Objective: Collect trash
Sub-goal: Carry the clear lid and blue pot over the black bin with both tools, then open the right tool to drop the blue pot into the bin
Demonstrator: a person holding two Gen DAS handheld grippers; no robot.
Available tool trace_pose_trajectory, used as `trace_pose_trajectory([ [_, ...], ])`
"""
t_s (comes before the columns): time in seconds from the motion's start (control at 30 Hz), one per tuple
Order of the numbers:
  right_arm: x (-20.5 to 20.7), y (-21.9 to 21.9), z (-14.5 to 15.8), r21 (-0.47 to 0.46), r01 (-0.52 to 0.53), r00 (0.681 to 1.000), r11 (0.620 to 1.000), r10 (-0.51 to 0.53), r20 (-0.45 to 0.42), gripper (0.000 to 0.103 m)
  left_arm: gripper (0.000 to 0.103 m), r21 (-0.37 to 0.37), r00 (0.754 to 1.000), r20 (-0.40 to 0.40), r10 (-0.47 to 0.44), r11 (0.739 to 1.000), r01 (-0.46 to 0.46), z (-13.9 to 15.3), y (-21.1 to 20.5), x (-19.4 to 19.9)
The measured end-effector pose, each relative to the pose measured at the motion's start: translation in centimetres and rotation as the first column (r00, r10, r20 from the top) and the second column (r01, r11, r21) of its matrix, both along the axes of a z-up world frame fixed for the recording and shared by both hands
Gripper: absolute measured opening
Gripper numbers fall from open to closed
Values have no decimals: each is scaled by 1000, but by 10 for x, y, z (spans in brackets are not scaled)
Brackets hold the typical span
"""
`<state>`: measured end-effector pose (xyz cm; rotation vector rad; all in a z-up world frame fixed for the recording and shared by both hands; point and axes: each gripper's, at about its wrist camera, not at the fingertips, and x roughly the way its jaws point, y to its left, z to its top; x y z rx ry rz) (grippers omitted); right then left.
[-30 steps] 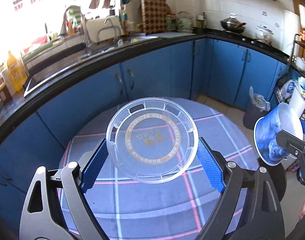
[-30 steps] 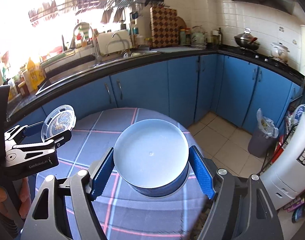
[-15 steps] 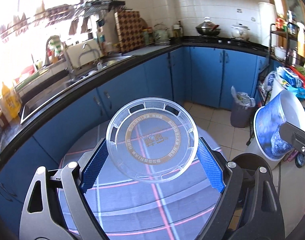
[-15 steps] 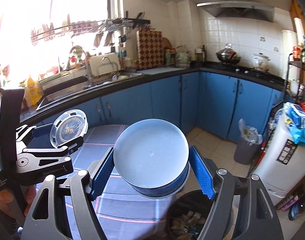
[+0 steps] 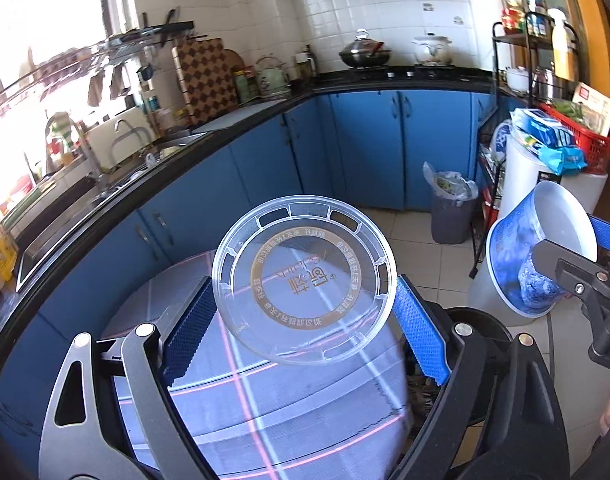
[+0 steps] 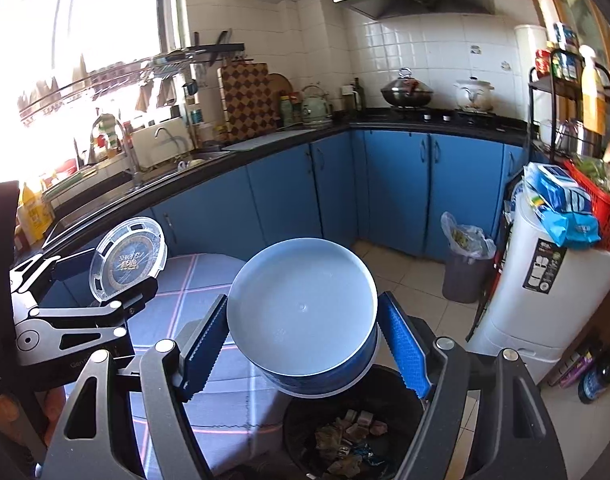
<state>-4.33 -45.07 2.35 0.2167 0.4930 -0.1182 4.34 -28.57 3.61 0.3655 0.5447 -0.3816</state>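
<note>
My left gripper (image 5: 305, 320) is shut on a clear round plastic lid (image 5: 304, 278) with a gold ring of print, held above the table (image 5: 265, 412). It also shows in the right wrist view (image 6: 127, 258). My right gripper (image 6: 305, 344) is shut on a blue paper bowl (image 6: 303, 312), bottom toward the camera, held above a black trash bin (image 6: 345, 432) with scraps inside. The bowl also shows in the left wrist view (image 5: 541, 254), at the right.
The round table has a blue checked cloth (image 6: 193, 296). Blue cabinets (image 5: 369, 148) and a black counter curve around behind. A small grey bin with a bag (image 6: 465, 268) stands on the floor, and a white appliance (image 6: 545, 292) at the right.
Both grippers have swung to the right with their loads. The black trash bin has come into view under the bowl, and the table has slid to the left.
</note>
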Motion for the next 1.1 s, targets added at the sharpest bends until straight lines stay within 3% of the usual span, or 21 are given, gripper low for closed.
trace_pose_trajectory([
  [0.33, 11, -43, -26, 73, 38, 999, 997, -35, -41, 72, 86, 40, 999, -18, -42, 998, 43, -15, -45, 8],
  [0.8, 35, -77, -53, 175, 40, 997, 984, -26, -78, 73, 86, 60, 997, -52, -60, 996, 63, -30, -77, 30],
  [0.83, 37, -79, -56, 187, 31, 996, 982, -15, -86, 74, 86, 59, 997, -56, -61, 996, 65, -31, -79, 32],
  [0.9, 39, -82, -60, 210, 28, 995, 977, -8, -96, 87, 86, 60, 996, -61, -65, 996, 68, -33, -82, 34],
  [1.1, 34, -95, -68, 202, 96, 991, 975, -76, -106, 88, 86, 64, 994, -75, -82, 994, 87, -39, -94, 35],
])
